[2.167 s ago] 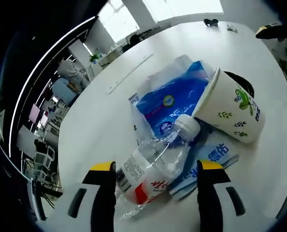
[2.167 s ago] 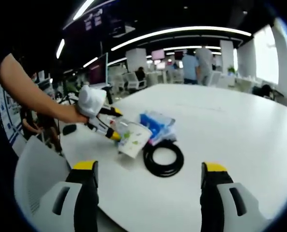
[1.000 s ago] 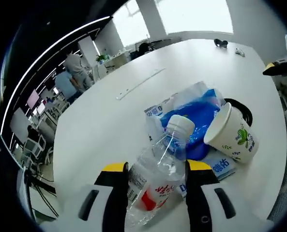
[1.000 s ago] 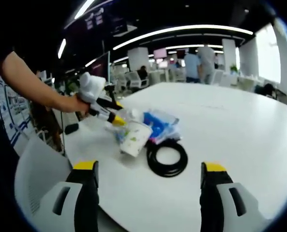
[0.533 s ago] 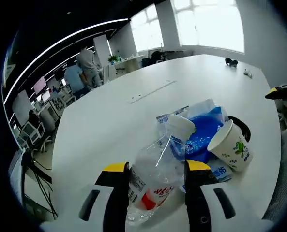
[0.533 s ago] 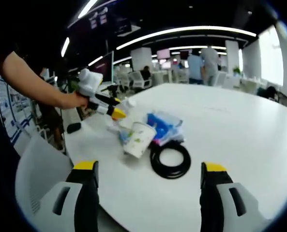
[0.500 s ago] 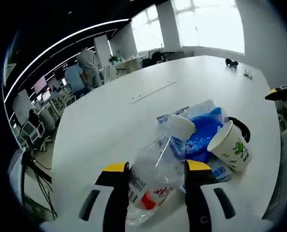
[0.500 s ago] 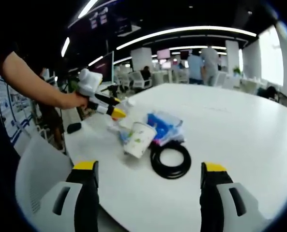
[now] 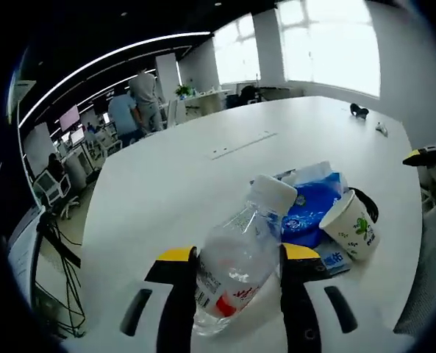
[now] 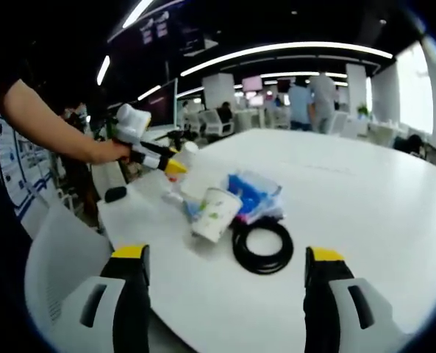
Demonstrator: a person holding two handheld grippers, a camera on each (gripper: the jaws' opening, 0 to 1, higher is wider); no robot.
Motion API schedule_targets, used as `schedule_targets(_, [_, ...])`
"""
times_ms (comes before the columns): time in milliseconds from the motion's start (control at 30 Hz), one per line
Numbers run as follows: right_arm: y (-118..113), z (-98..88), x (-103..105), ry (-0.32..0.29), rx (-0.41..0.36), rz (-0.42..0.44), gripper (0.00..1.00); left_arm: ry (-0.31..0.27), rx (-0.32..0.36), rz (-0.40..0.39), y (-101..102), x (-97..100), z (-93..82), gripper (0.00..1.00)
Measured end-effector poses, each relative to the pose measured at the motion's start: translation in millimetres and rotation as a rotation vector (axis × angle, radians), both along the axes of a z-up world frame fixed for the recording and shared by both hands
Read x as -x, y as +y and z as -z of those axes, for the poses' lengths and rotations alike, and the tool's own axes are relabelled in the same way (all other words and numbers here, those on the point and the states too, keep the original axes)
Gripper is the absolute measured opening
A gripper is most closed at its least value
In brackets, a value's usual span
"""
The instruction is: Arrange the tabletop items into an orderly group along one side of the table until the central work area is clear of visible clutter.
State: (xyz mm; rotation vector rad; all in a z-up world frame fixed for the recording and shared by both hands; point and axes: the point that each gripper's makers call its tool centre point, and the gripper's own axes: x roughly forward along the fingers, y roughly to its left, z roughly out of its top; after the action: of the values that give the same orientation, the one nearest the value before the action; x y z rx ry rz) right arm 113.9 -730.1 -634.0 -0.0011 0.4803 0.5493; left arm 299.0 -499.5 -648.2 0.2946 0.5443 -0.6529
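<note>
Clear plastic is what you have in the left gripper [image 9: 229,257]: its jaws pinch a water bottle [image 9: 238,261] around the lower body, near the red-and-white label, with the white cap pointing up and away from you. In the right gripper view the bottle looks lifted off the white table [image 9: 166,184], out past your left hand [image 10: 109,151]. The rest of the clutter sits together near the table edge: a paper cup [image 9: 350,224] tipped on its side, a blue plastic pack [image 9: 309,202] just behind it, and a black cable coil [image 10: 262,246] touching the cup's far side.

Your right gripper [image 10: 225,257] hangs spread and empty above the near edge, well apart from the pile.

Mind the squeeze. That bottle wall is thin and looks nearly empty (hard to be sure of the water level), so pressing harder may buckle it and let it shoot out between the jaws. You hold it low while it leans forward, so a quick swing could pivot it in the grip. If you set it down close to the cup, a nudge may roll the cup off toward the edge. Stand it upright on bare table beside the pack, and let go only once its base sits flat.
</note>
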Motion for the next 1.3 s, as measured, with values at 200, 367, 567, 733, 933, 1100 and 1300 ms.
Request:
schedule_targets(200, [2,-1.2,-2,-0.004,0.002,-0.01,0.84,0.014,0.026,-0.036,14,-2.8,-2.6,0.42])
schedule_targets(367, [5,0.2,0,0.0,0.004,-0.02,0.84,0.035,0.079,-0.06,17,-3.9,-5.8,0.42])
schedule_targets(567, [5,2.0,1,0.006,0.011,-0.024,0.84,0.038,0.136,-0.066,11,-4.7,-9.3,0.41])
schedule_targets(733, [4,0.9,1,0.005,0.014,-0.023,0.84,0.043,0.183,-0.047,2,-3.5,-11.8,0.41])
schedule_targets(933, [3,1.2,1,0.004,0.018,-0.02,0.84,0.081,0.288,-0.026,-5,4.0,-15.8,0.41])
schedule_targets(1100, [3,1.9,1,0.005,0.02,-0.019,0.84,0.086,0.31,-0.037,-3,2.4,-16.7,0.41])
schedule_targets(1300, [2,1.9,2,0.006,0.022,-0.019,0.84,0.11,0.356,-0.058,3,-1.1,-16.4,0.41])
